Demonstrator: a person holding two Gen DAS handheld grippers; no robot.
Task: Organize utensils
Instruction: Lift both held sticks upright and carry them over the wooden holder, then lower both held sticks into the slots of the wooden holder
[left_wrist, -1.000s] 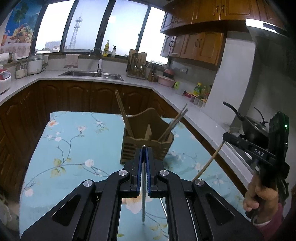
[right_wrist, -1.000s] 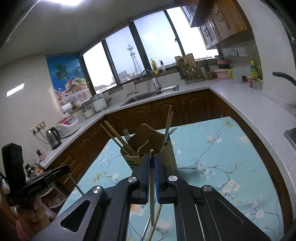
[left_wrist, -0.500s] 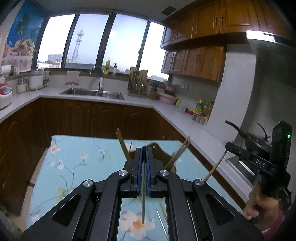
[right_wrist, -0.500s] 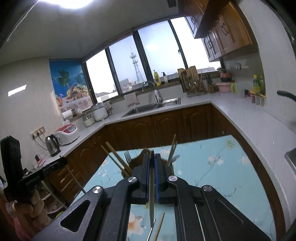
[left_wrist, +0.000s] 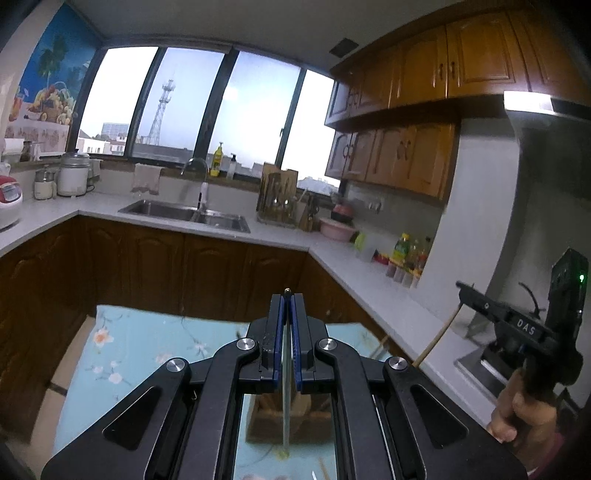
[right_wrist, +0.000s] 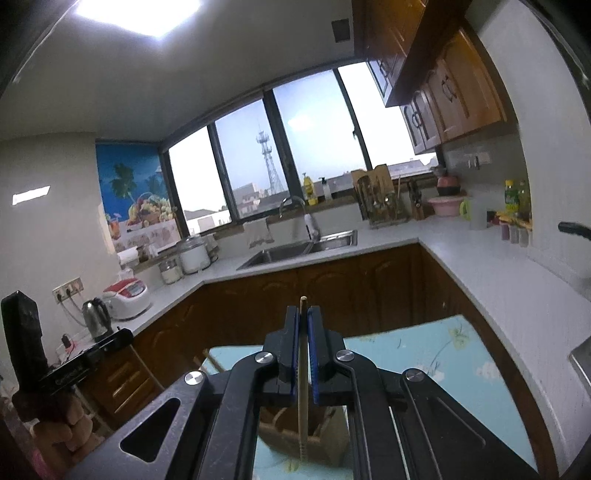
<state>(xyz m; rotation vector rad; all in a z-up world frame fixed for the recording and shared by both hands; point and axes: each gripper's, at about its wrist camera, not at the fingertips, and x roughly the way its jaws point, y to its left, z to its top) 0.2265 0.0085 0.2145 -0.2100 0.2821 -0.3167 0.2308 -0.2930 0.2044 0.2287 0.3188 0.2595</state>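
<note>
Two tongs pinch thin sticks. Left view: left gripper (left_wrist: 287, 302) squeezes a pale stick (left_wrist: 284, 406) above the wooden holder (left_wrist: 280, 417) at 6 o'clock; right gripper (left_wrist: 461, 286) shows at 3 o'clock. Right view: right gripper (right_wrist: 303, 317) clamps a chopstick (right_wrist: 302, 402) over the holder (right_wrist: 295, 435).

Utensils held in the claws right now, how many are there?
2: a metal utensil shut in the left claw, a wooden chopstick in the right claw. Others may be hidden in the holder below.

Black left tool (left_wrist: 287, 301) with blue pads, silver screws, right tool (right_wrist: 303, 314) alike
</note>
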